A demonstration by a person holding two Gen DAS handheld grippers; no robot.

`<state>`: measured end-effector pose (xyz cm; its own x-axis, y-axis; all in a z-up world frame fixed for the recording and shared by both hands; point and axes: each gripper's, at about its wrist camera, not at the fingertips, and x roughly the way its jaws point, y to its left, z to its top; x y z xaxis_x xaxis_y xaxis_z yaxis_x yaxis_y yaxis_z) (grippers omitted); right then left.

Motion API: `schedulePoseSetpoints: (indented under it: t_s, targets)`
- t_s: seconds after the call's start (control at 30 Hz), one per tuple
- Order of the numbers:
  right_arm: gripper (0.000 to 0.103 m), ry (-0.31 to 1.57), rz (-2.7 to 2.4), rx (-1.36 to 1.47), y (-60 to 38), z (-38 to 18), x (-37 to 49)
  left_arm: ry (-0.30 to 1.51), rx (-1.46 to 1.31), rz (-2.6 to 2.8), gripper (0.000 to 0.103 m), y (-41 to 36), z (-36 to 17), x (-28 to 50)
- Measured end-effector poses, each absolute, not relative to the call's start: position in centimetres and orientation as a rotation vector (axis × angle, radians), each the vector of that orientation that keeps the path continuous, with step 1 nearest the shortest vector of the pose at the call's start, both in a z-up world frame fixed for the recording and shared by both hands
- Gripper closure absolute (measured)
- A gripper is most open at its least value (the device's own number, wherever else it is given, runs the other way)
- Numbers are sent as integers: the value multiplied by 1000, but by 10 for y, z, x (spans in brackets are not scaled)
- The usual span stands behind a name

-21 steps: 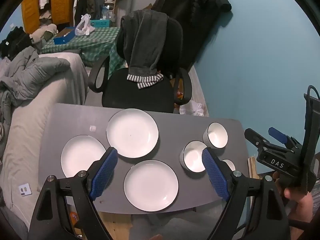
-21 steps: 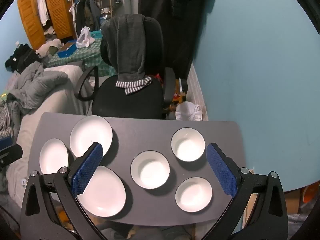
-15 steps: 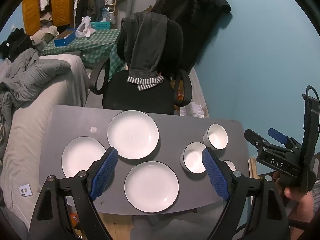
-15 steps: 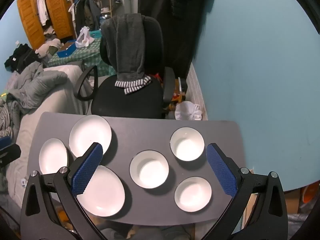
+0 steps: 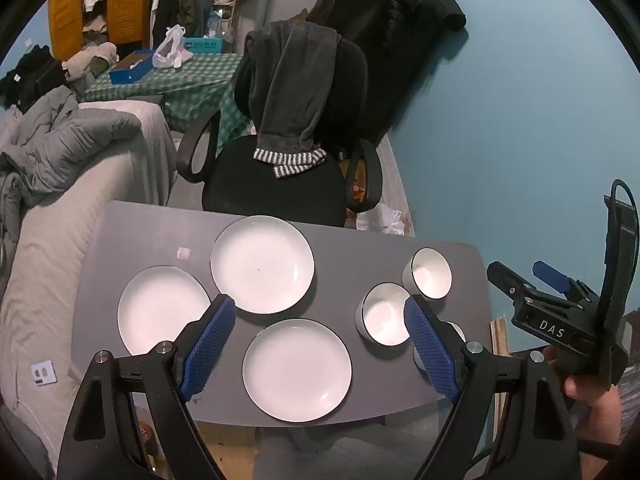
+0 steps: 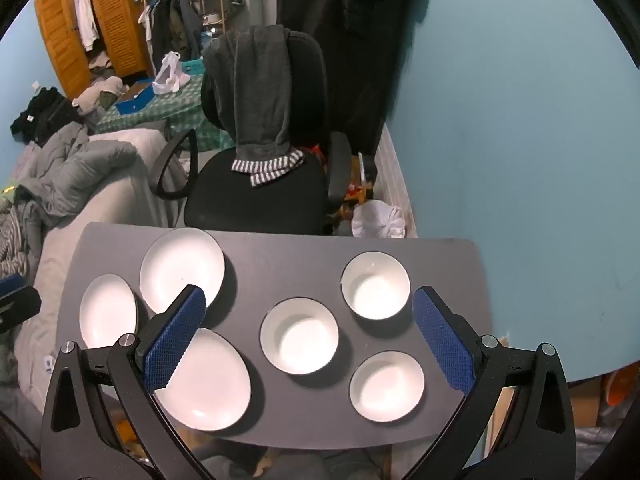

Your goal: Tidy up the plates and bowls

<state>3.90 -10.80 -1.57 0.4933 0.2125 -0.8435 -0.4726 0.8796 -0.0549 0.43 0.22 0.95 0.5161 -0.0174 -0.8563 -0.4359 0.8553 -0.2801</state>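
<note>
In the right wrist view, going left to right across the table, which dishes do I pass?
Small plate at the far left → back plate → front plate → middle bowl → back bowl and front bowl, roughly level with each other at the right.

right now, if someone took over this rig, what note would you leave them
Left tongs: open, empty, above the plates.
Right tongs: open, empty, above the bowls.
On the grey table: three plates on the left, far plate, left plate, near plate; three bowls on the right, far bowl, middle bowl, near bowl.
Done: nothing stacked, every piece lies apart.
Left: gather plates into one pile, bowls into another.
</note>
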Motion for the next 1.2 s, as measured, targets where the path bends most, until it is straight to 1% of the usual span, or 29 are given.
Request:
schedulePoseSetpoints:
  t_s: [1.2]
  targets:
    - [2, 974, 428, -297, -107, -23, 37, 1005, -541, 249, 16, 3, 1, -4]
